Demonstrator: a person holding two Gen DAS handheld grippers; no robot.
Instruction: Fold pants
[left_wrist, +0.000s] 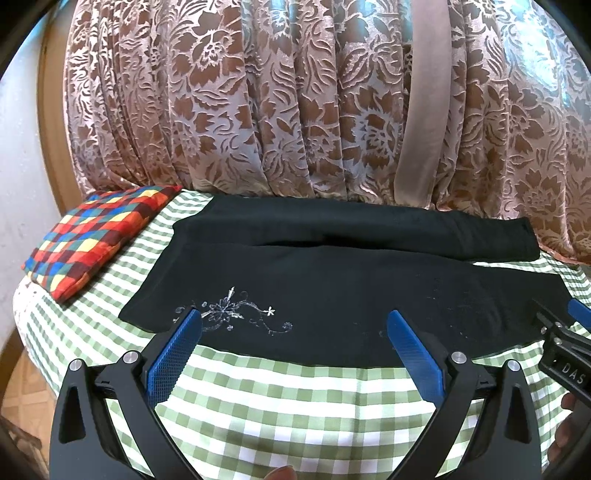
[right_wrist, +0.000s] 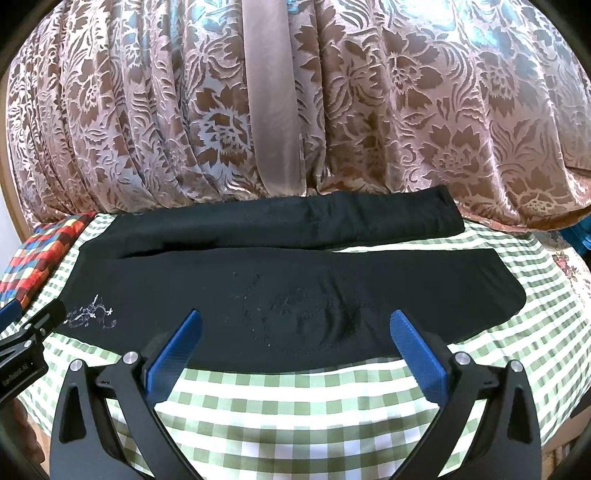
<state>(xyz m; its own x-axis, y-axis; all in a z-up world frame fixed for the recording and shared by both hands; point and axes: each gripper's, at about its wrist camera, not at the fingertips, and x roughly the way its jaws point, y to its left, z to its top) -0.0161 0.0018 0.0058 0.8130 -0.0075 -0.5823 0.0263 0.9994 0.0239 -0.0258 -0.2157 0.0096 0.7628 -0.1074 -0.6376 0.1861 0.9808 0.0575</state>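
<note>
Curtains (left_wrist: 295, 103) hung at twelve o'clock behind the checked cloth (left_wrist: 295, 398), where the black pants (left_wrist: 332, 295) lay spread flat, legs parted. At nine o'clock sat a patchwork cushion (left_wrist: 92, 236). The left gripper (left_wrist: 291, 326) and right gripper (right_wrist: 295, 326) both hovered released, grasping nothing; I judged a shallow pinch might snag the tablecloth too.

Left gripper (left_wrist: 293, 323) and right gripper (right_wrist: 295, 323) spread wide
</note>
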